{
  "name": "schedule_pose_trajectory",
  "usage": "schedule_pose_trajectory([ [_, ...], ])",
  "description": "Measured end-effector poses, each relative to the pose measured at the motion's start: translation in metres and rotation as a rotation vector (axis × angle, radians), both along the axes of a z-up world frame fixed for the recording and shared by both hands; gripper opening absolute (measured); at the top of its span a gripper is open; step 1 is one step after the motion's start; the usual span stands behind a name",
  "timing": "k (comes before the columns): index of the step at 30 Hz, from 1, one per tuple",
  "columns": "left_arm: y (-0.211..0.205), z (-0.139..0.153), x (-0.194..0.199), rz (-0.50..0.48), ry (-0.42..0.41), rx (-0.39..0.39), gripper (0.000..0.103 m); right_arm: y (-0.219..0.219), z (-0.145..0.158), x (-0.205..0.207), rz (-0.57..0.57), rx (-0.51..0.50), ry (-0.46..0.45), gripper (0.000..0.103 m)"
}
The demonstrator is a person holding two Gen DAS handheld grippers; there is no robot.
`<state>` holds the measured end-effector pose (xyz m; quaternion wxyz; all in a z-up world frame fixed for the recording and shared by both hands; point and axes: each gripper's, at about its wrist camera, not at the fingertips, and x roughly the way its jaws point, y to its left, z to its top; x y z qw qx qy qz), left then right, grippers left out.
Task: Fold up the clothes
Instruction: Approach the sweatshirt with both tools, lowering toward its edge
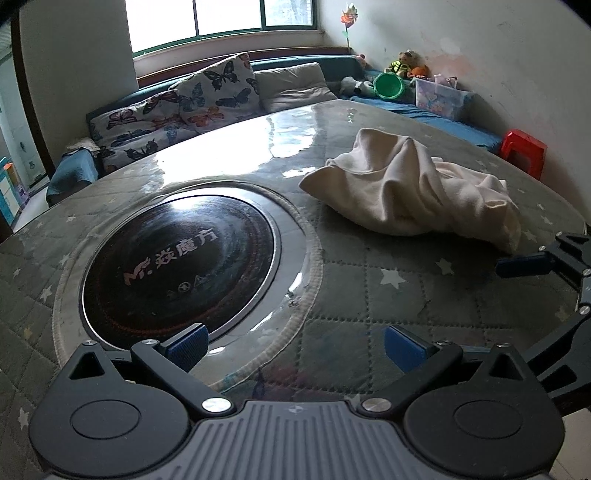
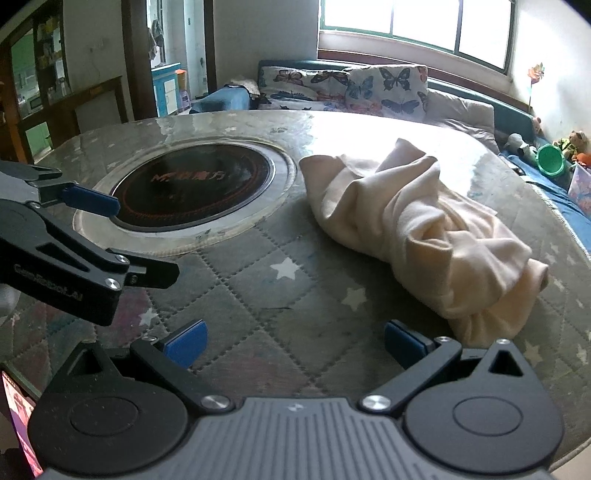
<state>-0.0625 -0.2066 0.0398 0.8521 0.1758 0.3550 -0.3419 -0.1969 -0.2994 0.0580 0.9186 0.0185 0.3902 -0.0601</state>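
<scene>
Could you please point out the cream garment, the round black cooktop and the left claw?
cream garment (image 2: 413, 225): right wrist view, crumpled middle.
round black cooktop (image 1: 181, 266): left wrist view, glass centre.
left claw (image 1: 293, 347): left wrist view, between fingertips.

Crumpled cream garment (image 1: 413, 188) on table

On the table (image 1: 332, 306), ahead and to the right of the left gripper (image 1: 293, 345): a crumpled garment (image 1: 410, 188). Ahead and to its left, set into the table: a round cooktop (image 1: 181, 258). Off to its right, near the garment's closest end: the right gripper (image 1: 532, 264). Beyond the table's far edge: cushions (image 1: 218, 92) on a bench, under a window (image 1: 221, 18). Far right on that bench: a toy box (image 1: 439, 98).
</scene>
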Motion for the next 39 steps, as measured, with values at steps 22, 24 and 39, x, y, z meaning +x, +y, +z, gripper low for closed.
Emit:
schedule_pose_trajectory([
  [22,-0.029,0.010,-0.001,-0.048,0.005,0.030,0.103,-0.017,0.017,-0.016,-0.035,-0.007,-0.031,0.097],
  [24,-0.031,0.011,-0.001,-0.049,0.008,0.030,0.103,-0.019,0.019,-0.017,-0.039,-0.009,-0.035,0.096],
  [39,-0.047,0.013,0.002,-0.072,0.026,0.043,0.103,-0.026,0.023,-0.019,-0.054,-0.024,-0.049,0.094],
])
